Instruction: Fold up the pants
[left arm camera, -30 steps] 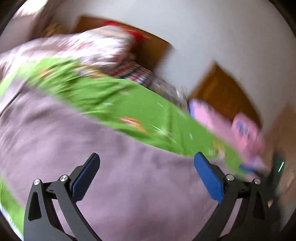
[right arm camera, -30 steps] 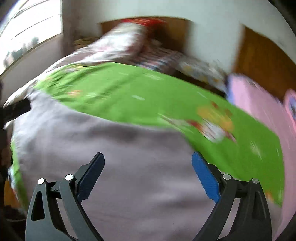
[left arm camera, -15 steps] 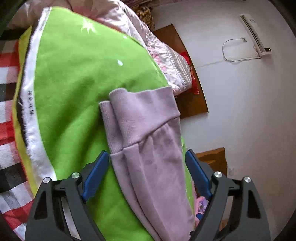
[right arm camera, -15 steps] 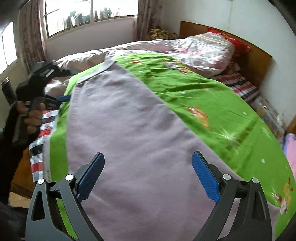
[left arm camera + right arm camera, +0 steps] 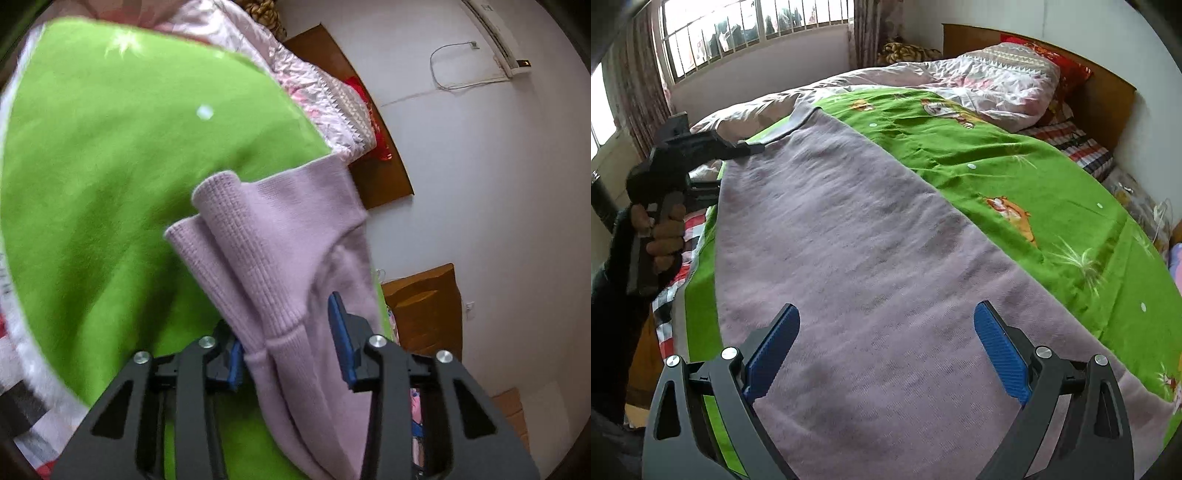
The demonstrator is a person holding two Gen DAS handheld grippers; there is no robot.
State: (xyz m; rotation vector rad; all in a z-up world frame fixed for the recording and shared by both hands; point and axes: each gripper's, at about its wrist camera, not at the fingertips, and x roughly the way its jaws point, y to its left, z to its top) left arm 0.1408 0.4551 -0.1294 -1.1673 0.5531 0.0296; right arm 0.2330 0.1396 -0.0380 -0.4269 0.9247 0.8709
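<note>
Lilac pants [image 5: 857, 266] lie stretched out along a green blanket [image 5: 1015, 177] on the bed. In the left wrist view their ribbed cuffs [image 5: 258, 236] sit between the blue pads of my left gripper [image 5: 288, 339], whose jaws are partly closed around the cuff fabric with a gap still showing on the right side. The left gripper also shows in the right wrist view [image 5: 746, 149] at the far end of the pants. My right gripper [image 5: 886, 347] is open and empty, hovering just above the near part of the pants.
A crumpled pink quilt [image 5: 979, 77] and red pillow [image 5: 1067, 74] lie at the wooden headboard [image 5: 1108, 96]. A checked sheet [image 5: 672, 280] shows at the bed's left edge. Windows [image 5: 757, 29] are behind. A wooden cabinet [image 5: 424, 306] stands by the wall.
My left gripper has moved onto the cuff end and its jaws have narrowed around the fabric. The right gripper has held still, open over the pants, since half a second ago.
</note>
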